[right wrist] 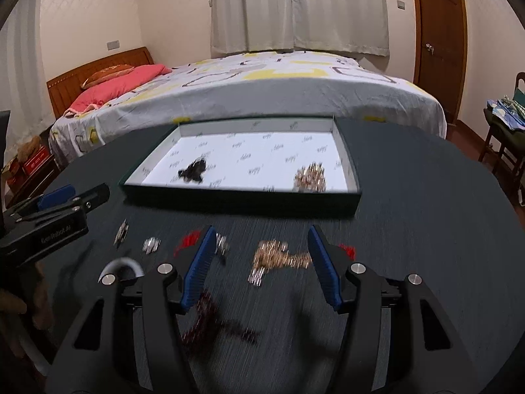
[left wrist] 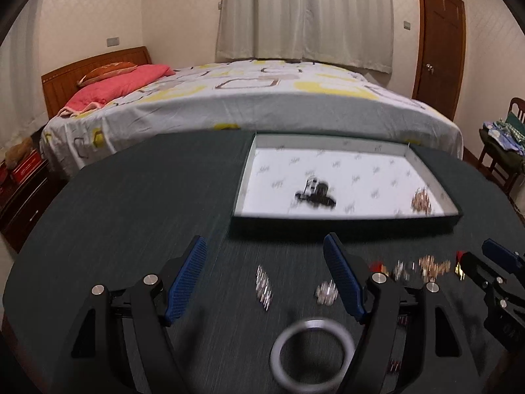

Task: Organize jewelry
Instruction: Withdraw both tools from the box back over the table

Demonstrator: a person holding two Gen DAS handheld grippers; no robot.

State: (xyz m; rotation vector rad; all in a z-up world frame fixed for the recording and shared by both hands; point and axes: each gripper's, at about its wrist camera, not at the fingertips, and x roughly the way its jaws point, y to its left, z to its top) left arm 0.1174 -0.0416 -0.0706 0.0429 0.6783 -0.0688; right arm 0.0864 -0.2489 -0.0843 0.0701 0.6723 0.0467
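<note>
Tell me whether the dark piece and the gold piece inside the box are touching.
Apart. The right wrist view shows the dark piece near the box's left end and the gold piece near its right, with bare white lining between.

place: home bedroom | evidence: made bed [left wrist: 249,105], curtains [left wrist: 305,13], wooden door [left wrist: 439,42]
</note>
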